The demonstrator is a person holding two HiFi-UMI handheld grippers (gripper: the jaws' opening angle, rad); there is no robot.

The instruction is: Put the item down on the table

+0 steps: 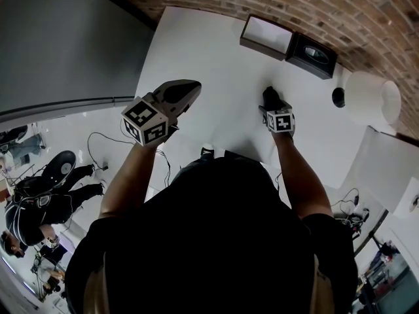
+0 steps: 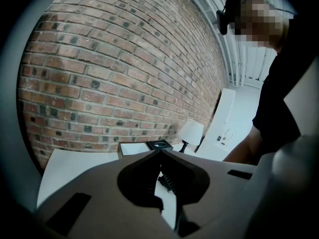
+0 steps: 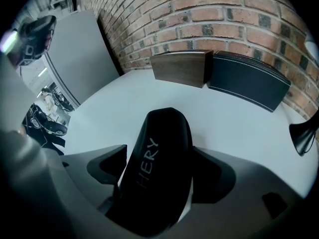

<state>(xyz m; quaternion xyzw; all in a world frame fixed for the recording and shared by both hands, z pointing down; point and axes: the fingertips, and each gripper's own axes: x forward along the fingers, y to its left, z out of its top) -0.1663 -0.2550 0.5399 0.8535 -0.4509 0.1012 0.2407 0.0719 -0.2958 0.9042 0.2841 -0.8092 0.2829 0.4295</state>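
A black, rounded, case-like item (image 3: 158,168) with pale lettering sits between the jaws of my right gripper (image 3: 159,183), which is shut on it. In the head view the item (image 1: 270,97) shows as a dark lump at the tip of the right gripper (image 1: 272,104), low over the white table (image 1: 216,64); I cannot tell whether it touches. My left gripper (image 1: 185,94) is held higher over the table's left part. Its jaws meet at the tips, and the left gripper (image 2: 160,152) holds nothing.
A brown open box (image 1: 267,36) and a black box (image 1: 313,54) stand side by side against the brick wall at the table's far edge. A white lamp (image 1: 372,98) stands at the right. A grey panel (image 1: 65,44) borders the table's left side.
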